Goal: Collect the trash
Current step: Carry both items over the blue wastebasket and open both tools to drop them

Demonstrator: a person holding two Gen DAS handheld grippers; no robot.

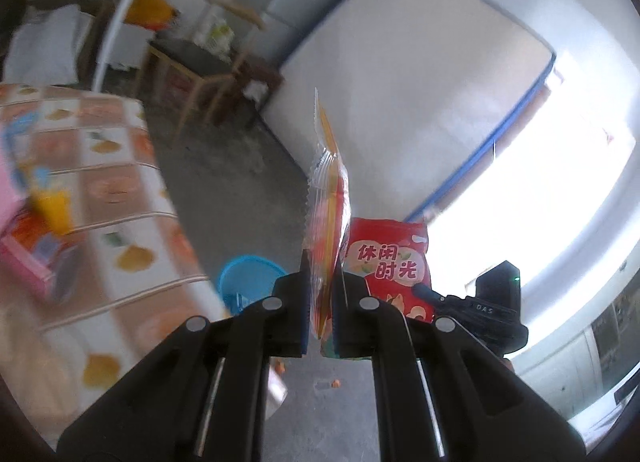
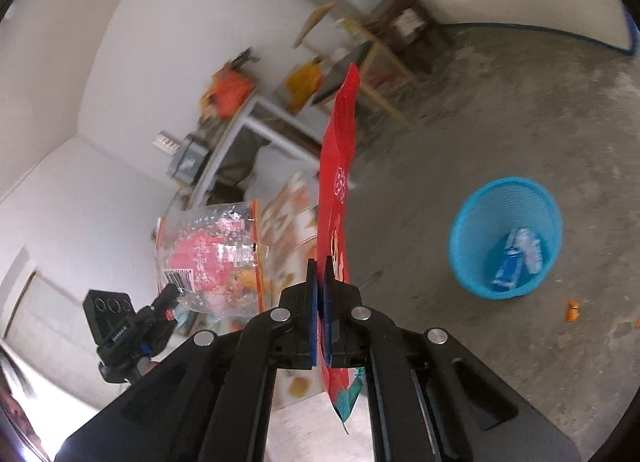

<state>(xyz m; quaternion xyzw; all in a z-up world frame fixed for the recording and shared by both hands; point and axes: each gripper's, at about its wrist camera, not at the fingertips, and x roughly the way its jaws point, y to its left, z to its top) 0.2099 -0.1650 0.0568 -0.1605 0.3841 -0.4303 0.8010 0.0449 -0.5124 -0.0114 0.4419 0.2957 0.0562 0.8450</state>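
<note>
My left gripper point(image 1: 322, 282) is shut on a clear snack wrapper point(image 1: 328, 198) with orange and yellow print, held edge-on and sticking up past the fingers. The same wrapper point(image 2: 212, 258) shows flat in the right wrist view, with the left gripper point(image 2: 170, 296) below it. My right gripper point(image 2: 320, 282) is shut on a red snack bag point(image 2: 338, 166), also edge-on; in the left wrist view the red bag point(image 1: 390, 262) faces the camera, with the right gripper point(image 1: 428, 296) under it. A blue mesh bin point(image 2: 506, 238) stands on the floor to the right, with blue-white packets inside, and the bin point(image 1: 250, 280) peeks out beside the left fingers.
A table with a fruit-patterned cloth point(image 1: 108, 198) fills the left, carrying pink and yellow items. Orange scraps point(image 2: 572, 310) lie on the concrete floor near the bin. A white mattress point(image 1: 400, 94) leans on the wall; wooden furniture point(image 1: 208, 74) stands behind.
</note>
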